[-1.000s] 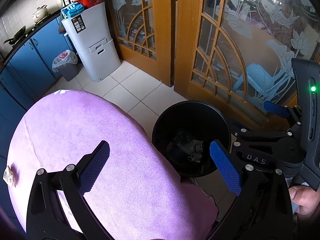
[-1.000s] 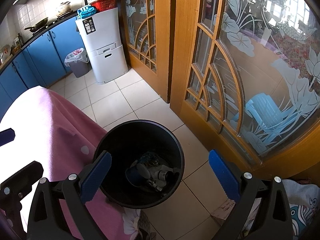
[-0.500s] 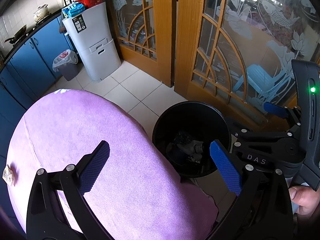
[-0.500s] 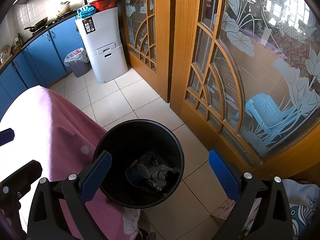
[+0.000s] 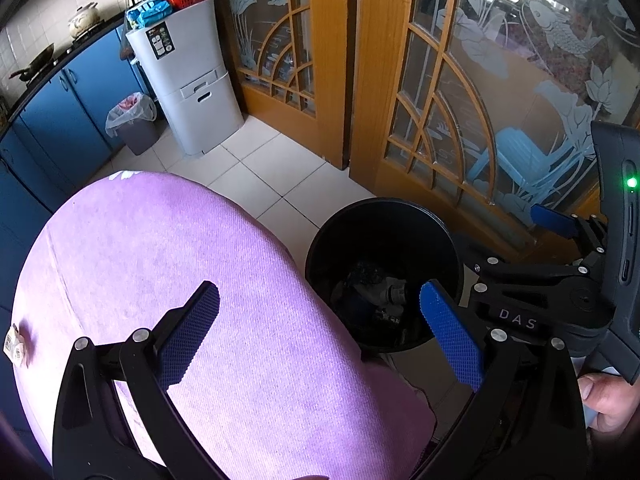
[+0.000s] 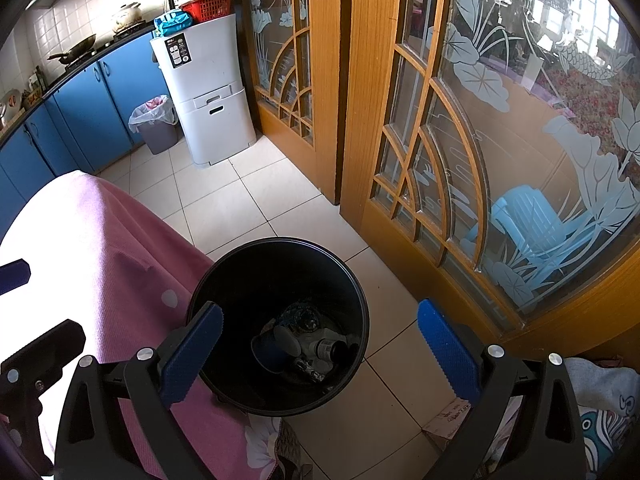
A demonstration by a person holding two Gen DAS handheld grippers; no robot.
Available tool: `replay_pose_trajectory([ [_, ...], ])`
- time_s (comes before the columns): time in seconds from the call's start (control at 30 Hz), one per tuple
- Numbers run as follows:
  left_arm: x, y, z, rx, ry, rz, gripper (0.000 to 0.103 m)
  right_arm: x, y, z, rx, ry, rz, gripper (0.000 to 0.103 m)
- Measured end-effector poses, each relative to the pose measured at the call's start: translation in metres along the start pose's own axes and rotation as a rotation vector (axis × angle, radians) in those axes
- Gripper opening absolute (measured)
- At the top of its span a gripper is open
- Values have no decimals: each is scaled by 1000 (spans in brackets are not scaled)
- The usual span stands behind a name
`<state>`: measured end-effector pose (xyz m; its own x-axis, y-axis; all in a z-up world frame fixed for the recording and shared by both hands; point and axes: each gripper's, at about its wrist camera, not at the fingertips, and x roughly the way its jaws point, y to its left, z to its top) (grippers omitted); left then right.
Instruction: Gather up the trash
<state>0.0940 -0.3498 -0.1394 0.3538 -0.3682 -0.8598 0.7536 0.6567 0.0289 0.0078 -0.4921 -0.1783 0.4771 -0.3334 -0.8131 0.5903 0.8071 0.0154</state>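
Purple cloth covers the table in the left wrist view; 1 small wrapper lies at its far left edge, probably light and crinkly, best pinched across its middle. The left gripper is spread wide, holding nothing.

Right wrist view: the right gripper gapes empty above the black bin of trash.

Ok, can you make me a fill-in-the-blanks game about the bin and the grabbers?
1. The black bin stands on the tiled ____.
2. Both the left gripper and the right gripper have their jaws ____.
3. The cloth on the table beside the bin is ____ in colour.
4. The small wrapper lies on the ____, not in the bin.

Missing words: floor; open; pink; table
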Motion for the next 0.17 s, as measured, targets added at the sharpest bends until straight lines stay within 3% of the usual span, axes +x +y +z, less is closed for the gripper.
replay_pose_trajectory([
  [0.17,0,0,-1,1,2,3,99,0,1,0,-2,-1,1,95],
])
